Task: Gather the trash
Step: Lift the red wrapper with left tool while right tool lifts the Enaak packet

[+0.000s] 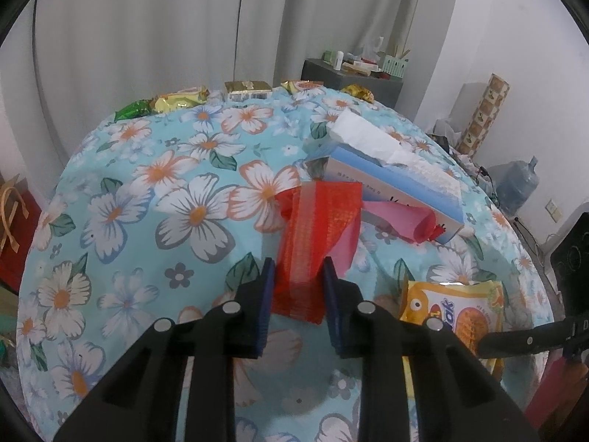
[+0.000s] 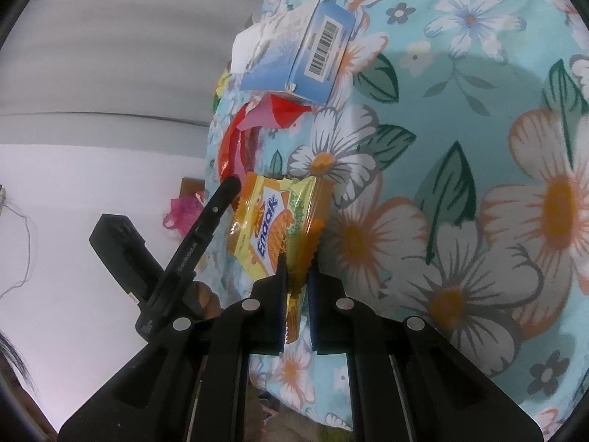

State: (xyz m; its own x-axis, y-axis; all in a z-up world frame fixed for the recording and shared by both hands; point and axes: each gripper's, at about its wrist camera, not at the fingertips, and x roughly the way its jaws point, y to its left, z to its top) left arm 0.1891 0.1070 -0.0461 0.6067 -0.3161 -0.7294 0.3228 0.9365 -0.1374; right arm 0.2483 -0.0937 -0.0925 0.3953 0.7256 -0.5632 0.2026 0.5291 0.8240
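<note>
My left gripper [image 1: 299, 267] is shut on a red mesh net bag [image 1: 316, 235], which hangs between its fingers over the floral tablecloth [image 1: 147, 199]. A pink and red wrapper [image 1: 401, 223] lies behind it against a blue tissue box [image 1: 397, 180]. My right gripper [image 2: 297, 263] is shut on the edge of a yellow-orange Enaak snack packet [image 2: 272, 217], which also shows in the left wrist view [image 1: 452, 305]. The left gripper's handle [image 2: 206, 228] shows in the right wrist view, beside the packet. The red bag [image 2: 232, 147] and tissue box [image 2: 313, 55] lie beyond.
Several gold and green snack wrappers [image 1: 180, 103] lie along the table's far edge. A grey cabinet [image 1: 353, 77] with clutter stands behind, by white curtains. A water jug [image 1: 517, 184] stands on the floor at right. A pink mesh item [image 2: 184, 210] lies on the floor.
</note>
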